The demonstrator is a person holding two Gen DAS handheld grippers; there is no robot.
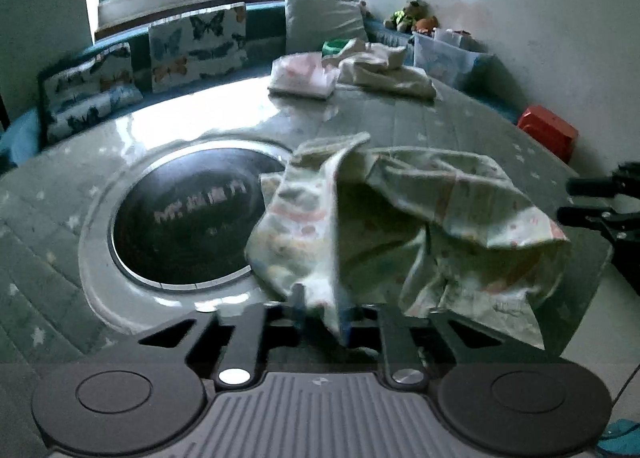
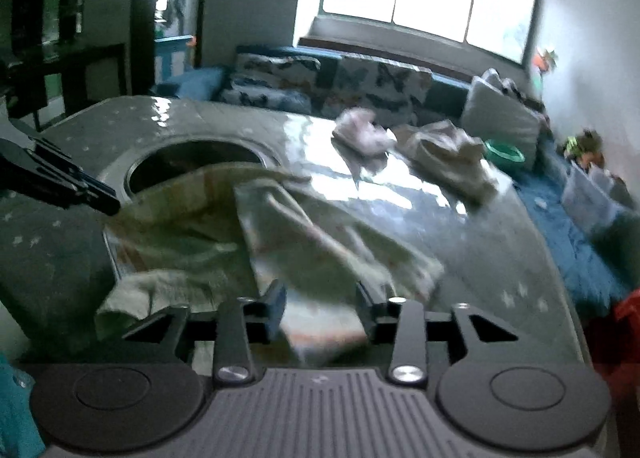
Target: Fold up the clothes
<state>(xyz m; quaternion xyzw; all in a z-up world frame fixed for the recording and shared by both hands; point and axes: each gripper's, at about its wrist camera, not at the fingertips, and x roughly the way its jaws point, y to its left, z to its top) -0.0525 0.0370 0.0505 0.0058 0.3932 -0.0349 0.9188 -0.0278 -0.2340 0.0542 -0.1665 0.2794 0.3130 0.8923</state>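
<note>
A pale printed garment lies crumpled on the grey-green table, partly over a dark round inset. My left gripper sits at the garment's near edge, jaws slightly apart, with a fold of cloth hanging loosely between the fingers. In the right wrist view the same garment spreads in front of my right gripper, whose jaws stand apart over the cloth without pinching it. Each gripper shows in the other's view: the right gripper at the right edge, the left gripper at the left.
At the table's far end lie a folded pinkish piece and crumpled cream clothes. Butterfly cushions line a blue bench behind. A red box stands right of the table, and a green bowl sits near the pillows.
</note>
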